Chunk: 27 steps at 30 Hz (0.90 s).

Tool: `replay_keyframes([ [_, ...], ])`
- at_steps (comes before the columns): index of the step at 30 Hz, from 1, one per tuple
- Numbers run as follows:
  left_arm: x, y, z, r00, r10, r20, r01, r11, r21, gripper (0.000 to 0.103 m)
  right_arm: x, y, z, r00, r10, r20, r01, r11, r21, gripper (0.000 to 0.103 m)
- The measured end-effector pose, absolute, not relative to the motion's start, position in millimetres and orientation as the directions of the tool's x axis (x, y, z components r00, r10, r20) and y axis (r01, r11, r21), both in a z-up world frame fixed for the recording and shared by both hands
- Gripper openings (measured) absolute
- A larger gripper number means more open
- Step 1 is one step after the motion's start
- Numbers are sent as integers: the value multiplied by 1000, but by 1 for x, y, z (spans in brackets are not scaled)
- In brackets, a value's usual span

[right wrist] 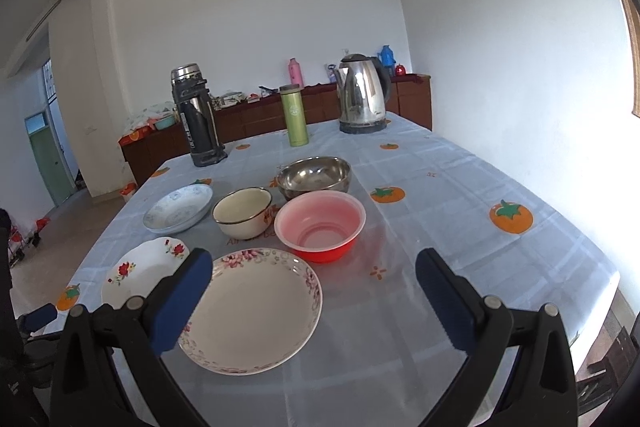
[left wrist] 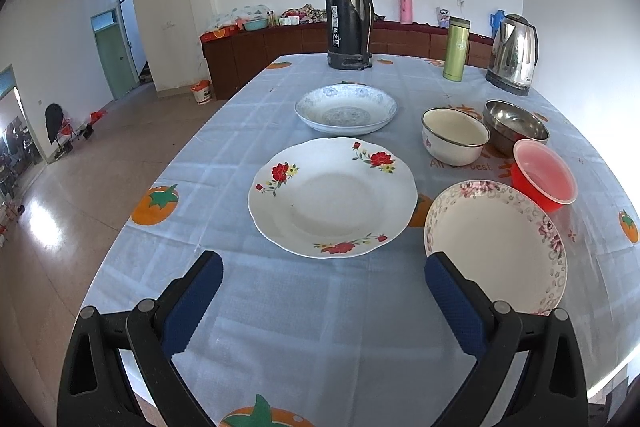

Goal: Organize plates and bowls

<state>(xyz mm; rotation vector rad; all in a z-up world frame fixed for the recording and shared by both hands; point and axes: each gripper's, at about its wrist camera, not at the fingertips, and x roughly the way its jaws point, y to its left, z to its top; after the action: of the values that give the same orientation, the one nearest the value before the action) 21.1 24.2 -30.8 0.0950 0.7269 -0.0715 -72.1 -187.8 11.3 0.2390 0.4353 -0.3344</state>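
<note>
Three plates lie on the table: a blue-patterned plate farthest, a red-flower plate in the middle, and a pink-rimmed plate nearest right. Three bowls stand behind them: a cream enamel bowl, a steel bowl and a red plastic bowl. My left gripper is open and empty above the cloth just before the red-flower plate. My right gripper is open and empty, with its left finger over the pink-rimmed plate.
A black thermos, a green flask and a steel kettle stand at the table's far end. A dark wooden cabinet runs along the back wall. The table's left edge drops to the floor.
</note>
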Motion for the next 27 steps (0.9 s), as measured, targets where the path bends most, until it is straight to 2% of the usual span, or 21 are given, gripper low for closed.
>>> replay_keyframes([
  [10, 24, 22, -31, 754, -23, -657, 111, 989, 93, 102, -62, -180, 9, 857, -213, -470, 309, 941, 137, 101],
  [18, 35, 33, -43, 724, -29, -689, 109, 991, 73, 102, -50, -179, -3, 832, -175, -527, 277, 953, 121, 81],
  [20, 34, 34, -44, 725, -43, -688, 121, 990, 66, 102, -49, -184, -8, 818, -182, -545, 286, 952, 112, 73],
  [21, 34, 33, -46, 723, -58, -689, 135, 989, 58, 102, -49, -186, -11, 811, -184, -555, 291, 951, 109, 70],
  [23, 32, 30, -49, 710, -102, -697, 170, 985, 30, 102, -50, -193, -18, 796, -179, -578, 297, 948, 116, 58],
  [27, 27, 9, -59, 668, -181, -722, 251, 968, -10, 102, -46, -205, -33, 767, -140, -626, 312, 934, 173, 46],
])
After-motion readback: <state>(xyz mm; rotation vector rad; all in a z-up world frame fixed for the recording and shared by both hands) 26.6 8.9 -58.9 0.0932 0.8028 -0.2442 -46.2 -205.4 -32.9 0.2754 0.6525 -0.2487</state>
